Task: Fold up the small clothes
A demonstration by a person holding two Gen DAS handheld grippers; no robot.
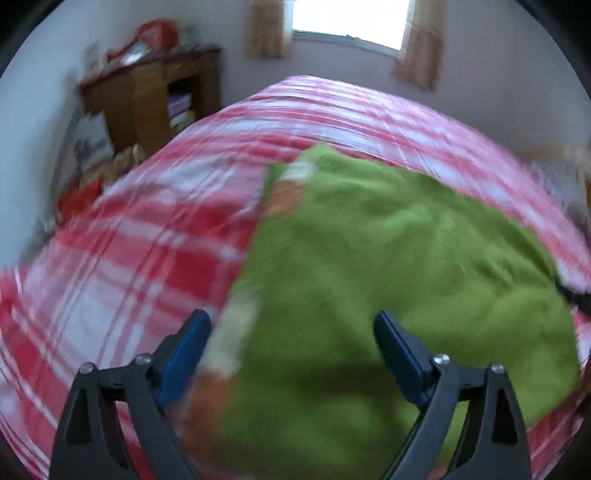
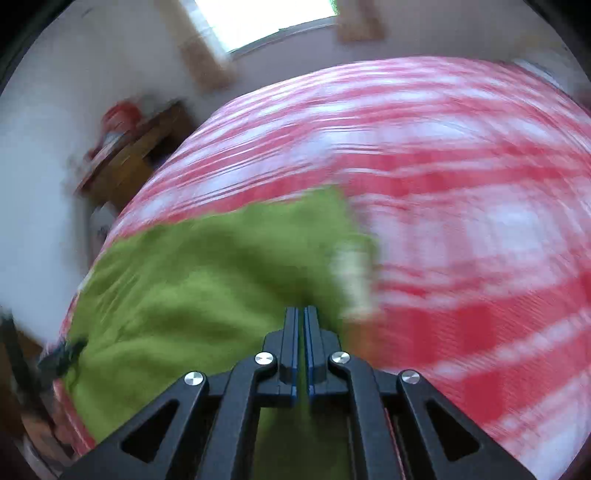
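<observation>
Green garment (image 1: 388, 258) spread on the red-checked bed (image 1: 129, 258). Left claw (image 1: 291, 350) gaping wide above its edge, gripping nothing. Right claw (image 2: 300, 314) pinched tight on green cloth.

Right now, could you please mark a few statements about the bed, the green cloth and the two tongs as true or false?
1. The left tongs stand wide open. True.
2. The right tongs stand wide open. False: they are shut, with green fabric showing at the tips; whether it is pinched is unclear.
3. The green cloth lies on a red and white checked bedcover. True.
4. The green cloth hangs from the window. False: it is on the bed.
5. A wooden cabinet stands by the wall beyond the bed. True.
</observation>
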